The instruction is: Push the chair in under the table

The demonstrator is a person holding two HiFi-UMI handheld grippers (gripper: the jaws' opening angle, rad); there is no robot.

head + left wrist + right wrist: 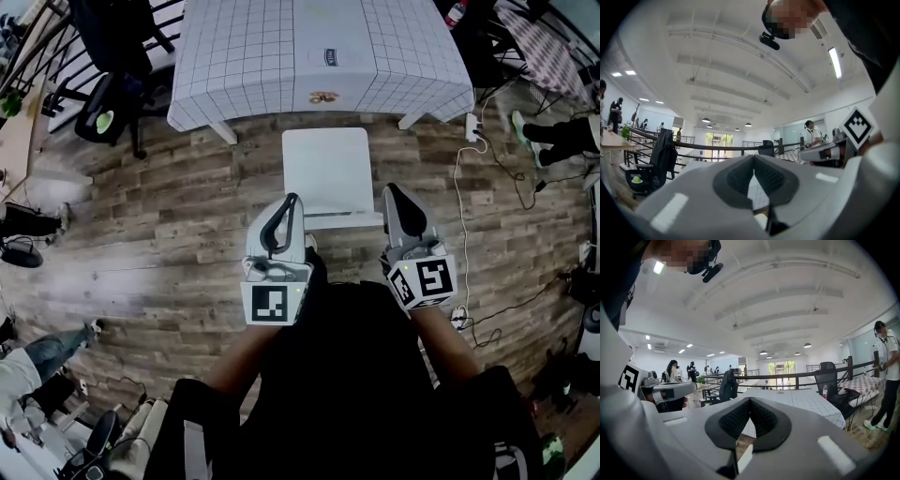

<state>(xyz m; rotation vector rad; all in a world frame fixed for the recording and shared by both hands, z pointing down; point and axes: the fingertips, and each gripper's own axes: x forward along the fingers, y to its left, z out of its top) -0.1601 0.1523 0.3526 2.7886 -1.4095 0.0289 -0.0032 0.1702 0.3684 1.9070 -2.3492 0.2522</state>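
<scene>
Both closed, left gripper (292, 200) and right gripper (392, 191) flank chair (328, 169); table (272, 47) beyond.

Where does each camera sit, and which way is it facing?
Head view: on the person's head, looking steeply down at chair, table, left gripper, right gripper, forearms.
Left gripper view: on that gripper, looking forward along shut jaws toward the table; person's head above.
Right gripper view: same, mirrored.
All three share the table.

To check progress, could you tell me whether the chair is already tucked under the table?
No, the whole seat of the chair shows outside the table edge.
</scene>
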